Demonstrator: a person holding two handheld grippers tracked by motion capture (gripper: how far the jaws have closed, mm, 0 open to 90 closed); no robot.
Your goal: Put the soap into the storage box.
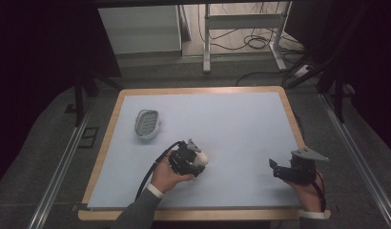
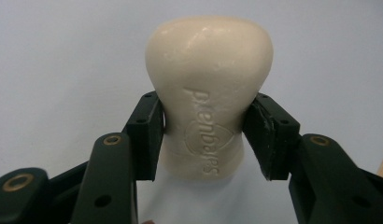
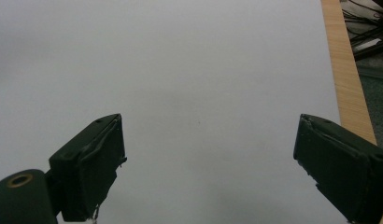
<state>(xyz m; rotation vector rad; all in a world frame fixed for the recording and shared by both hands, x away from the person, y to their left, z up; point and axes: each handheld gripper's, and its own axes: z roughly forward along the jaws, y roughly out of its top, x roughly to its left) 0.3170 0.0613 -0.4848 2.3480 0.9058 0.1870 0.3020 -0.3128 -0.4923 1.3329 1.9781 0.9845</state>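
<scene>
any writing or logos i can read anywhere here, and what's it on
"pienbajes", as best the raised letters read, with some letters unsure: embossed along the cream soap bar held between the jaws of the left gripper, running sideways in the left gripper view.
A faint round emblem behind the word: too shallow to read.
Soap dish: no legible text.

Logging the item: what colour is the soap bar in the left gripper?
Cream, off-white soap bar with embossed lettering, clearest in the left gripper view.

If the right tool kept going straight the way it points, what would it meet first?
Nothing, as far as I can tell: the right tool is open over the bare table; depth is unclear.
</scene>
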